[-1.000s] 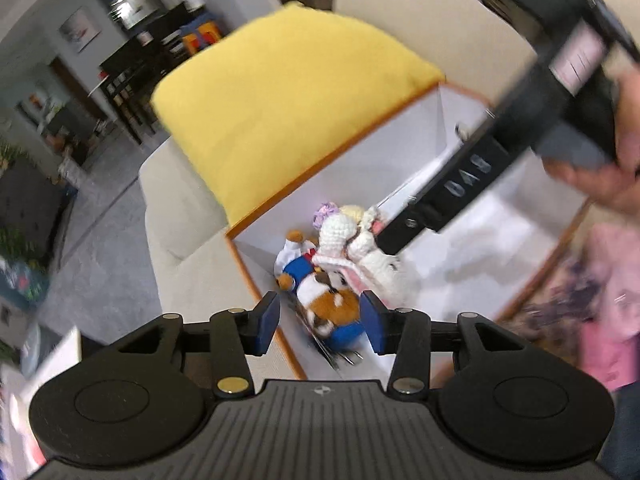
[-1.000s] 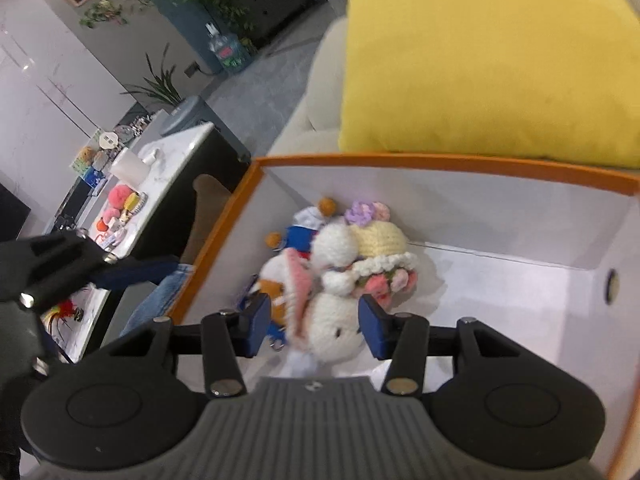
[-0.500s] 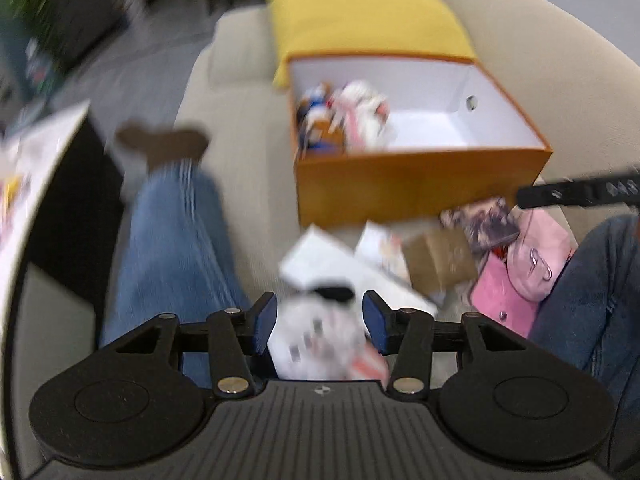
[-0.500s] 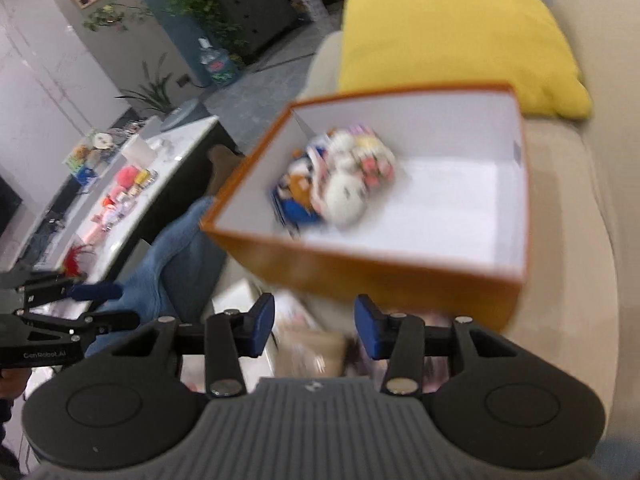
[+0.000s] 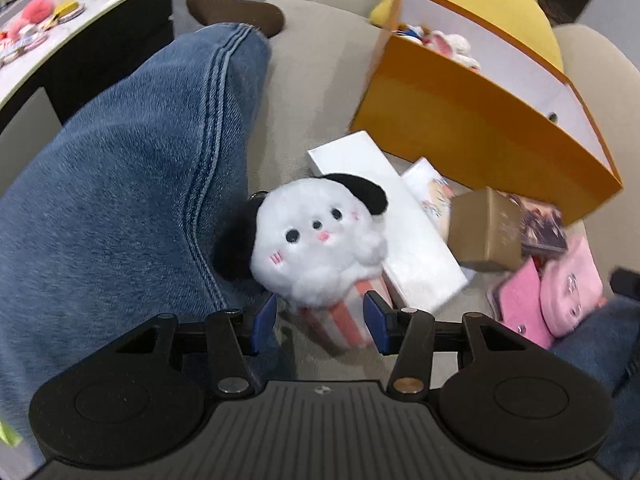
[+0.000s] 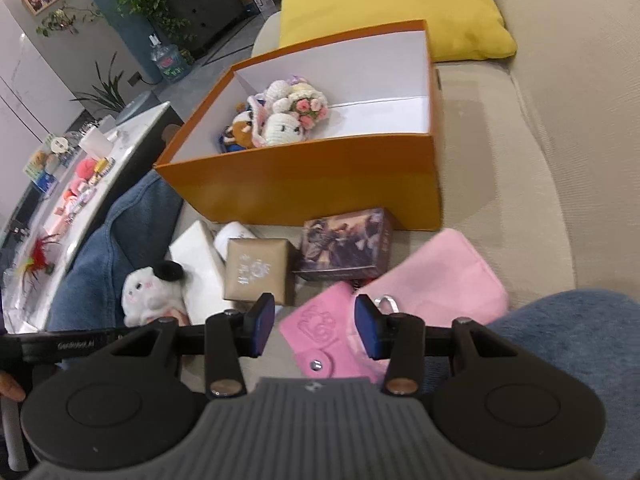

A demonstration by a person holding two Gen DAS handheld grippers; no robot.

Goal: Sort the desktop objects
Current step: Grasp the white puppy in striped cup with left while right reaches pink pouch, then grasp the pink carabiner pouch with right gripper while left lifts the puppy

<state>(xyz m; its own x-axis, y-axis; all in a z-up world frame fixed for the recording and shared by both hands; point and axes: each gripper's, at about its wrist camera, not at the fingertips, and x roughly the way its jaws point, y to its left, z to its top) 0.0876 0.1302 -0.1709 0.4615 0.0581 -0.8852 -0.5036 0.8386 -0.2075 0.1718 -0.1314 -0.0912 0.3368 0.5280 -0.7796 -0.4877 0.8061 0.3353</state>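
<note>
- The left gripper (image 5: 319, 322) was opening its jaws around the striped base of the white plush dog (image 5: 316, 240); the pads stood clear of it.
- The dog lay on the sofa (image 5: 320, 60), beside the person's leg (image 5: 120, 184).
- The right gripper (image 6: 315, 328) hovered apart and empty above the pink pouch (image 6: 320, 328).
- The orange box (image 6: 320, 176) held crochet toys (image 6: 280, 120).
</note>
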